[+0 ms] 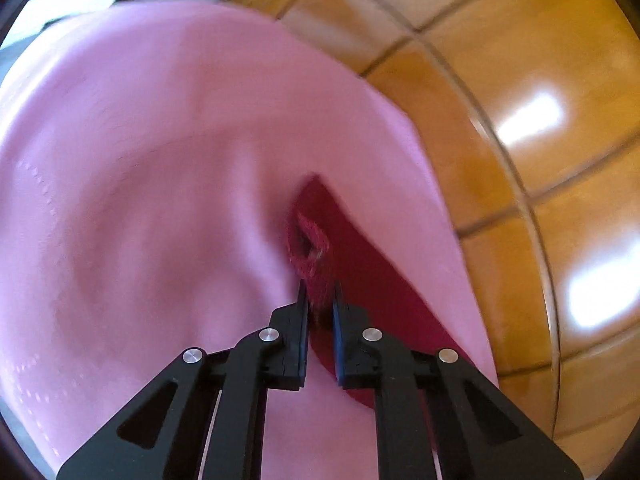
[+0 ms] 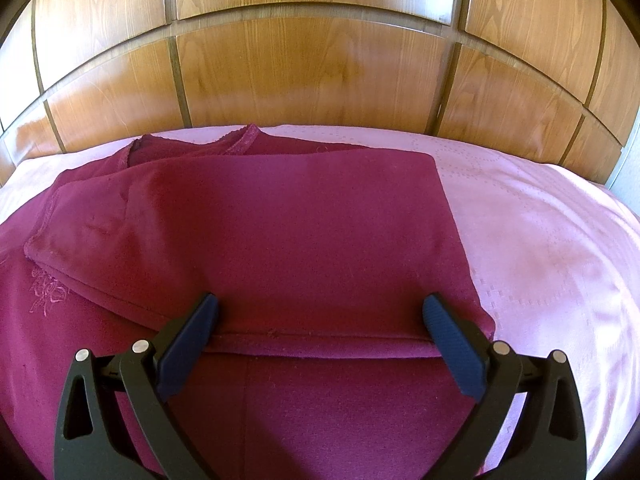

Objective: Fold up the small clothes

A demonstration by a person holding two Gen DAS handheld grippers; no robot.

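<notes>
- Left wrist view: the left tool is seen with its two fingers drawn nearly together, and a bunched bit of the maroon garment is pinched between them.
- The pinched fabric is a knitted-looking edge that forms a small loop just ahead of the fingertips; the frame is blurred, so finer detail cannot be made out.
- A wider maroon strip is seen running from the pinch down to the right, beneath the right-hand finger, over the pink bedspread.
- The bedspread fills most of this view, and a faint dotted pattern is visible on its left side.
- A glossy wooden headboard, divided into panels by dark grooves, is seen at the right with bright reflections on it.
- Right wrist view: the right tool is held wide open, and nothing is gripped between its blue-padded fingers.
- The garment is spread on the bed in front of the tool, with one layer folded over another; the stitched hem of the upper layer runs straight across between the two fingers.
- A lace-like trimmed edge is seen at the far side of the garment, close to the headboard, and faint pink embroidery is visible on the lower layer at the left.
- Bare bedspread is seen to the right of the garment.
</notes>
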